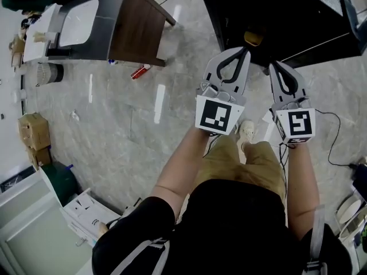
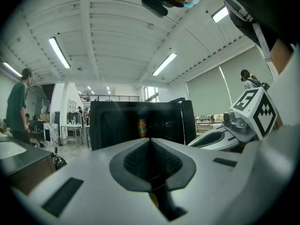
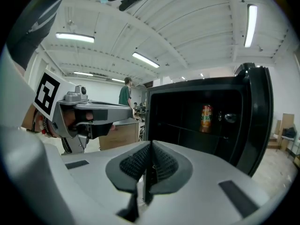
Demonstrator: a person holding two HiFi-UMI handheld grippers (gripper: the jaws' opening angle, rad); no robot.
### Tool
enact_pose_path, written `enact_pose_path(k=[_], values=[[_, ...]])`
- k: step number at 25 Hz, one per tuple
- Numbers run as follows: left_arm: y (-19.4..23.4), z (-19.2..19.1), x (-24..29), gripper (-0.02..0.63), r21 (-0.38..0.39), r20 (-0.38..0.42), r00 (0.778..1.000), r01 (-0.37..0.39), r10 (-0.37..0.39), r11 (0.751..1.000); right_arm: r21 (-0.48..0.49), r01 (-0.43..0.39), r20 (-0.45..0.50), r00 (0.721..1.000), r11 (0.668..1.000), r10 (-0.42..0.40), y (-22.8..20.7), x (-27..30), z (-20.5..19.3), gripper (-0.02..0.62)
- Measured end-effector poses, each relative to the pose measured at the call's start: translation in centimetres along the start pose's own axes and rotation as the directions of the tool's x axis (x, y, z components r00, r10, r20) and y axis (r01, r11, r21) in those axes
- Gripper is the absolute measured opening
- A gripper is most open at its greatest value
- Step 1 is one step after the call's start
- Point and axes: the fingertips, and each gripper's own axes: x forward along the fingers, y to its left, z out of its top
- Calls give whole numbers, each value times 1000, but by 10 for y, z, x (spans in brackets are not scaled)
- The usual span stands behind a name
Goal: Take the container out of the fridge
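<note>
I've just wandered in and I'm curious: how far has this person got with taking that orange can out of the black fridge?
Done: little to see, only that both tools point at the fridge, which seems to stand open.
In hand: nothing. The left gripper and the right gripper both have their jaws shut and empty.
Left: nearly everything. The can stands upright on a shelf inside, not yet reached, gripped or lifted out.

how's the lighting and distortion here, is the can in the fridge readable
Head view: white glare streaks on the glossy grey stone floor. Left gripper view: strong fisheye bend; the black fridge is dark inside, the orange drink can small and dim. Right gripper view: same curving, black corners, the can brighter and sharper.
</note>
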Motion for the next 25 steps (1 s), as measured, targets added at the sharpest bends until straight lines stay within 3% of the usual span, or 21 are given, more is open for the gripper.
enact_pose_path(k=[4, 11, 21, 25], values=[[7, -18, 13, 25, 32, -15, 1000, 13, -12, 999, 16, -59, -56, 997, 998, 60, 4, 25, -26, 37], [2, -59, 29, 25, -6, -13, 1000, -27, 27, 1000, -4, -93, -74, 993, 996, 92, -8, 39, -75, 37], [-32, -169, 53, 25, -1, 4, 997, -75, 75, 997, -42, -94, -50, 995, 995, 92, -33, 59, -195, 37], [-43, -231, 69, 25, 3, -6, 997, -76, 76, 997, -56, -107, -76, 992, 993, 102, -39, 83, -264, 41]])
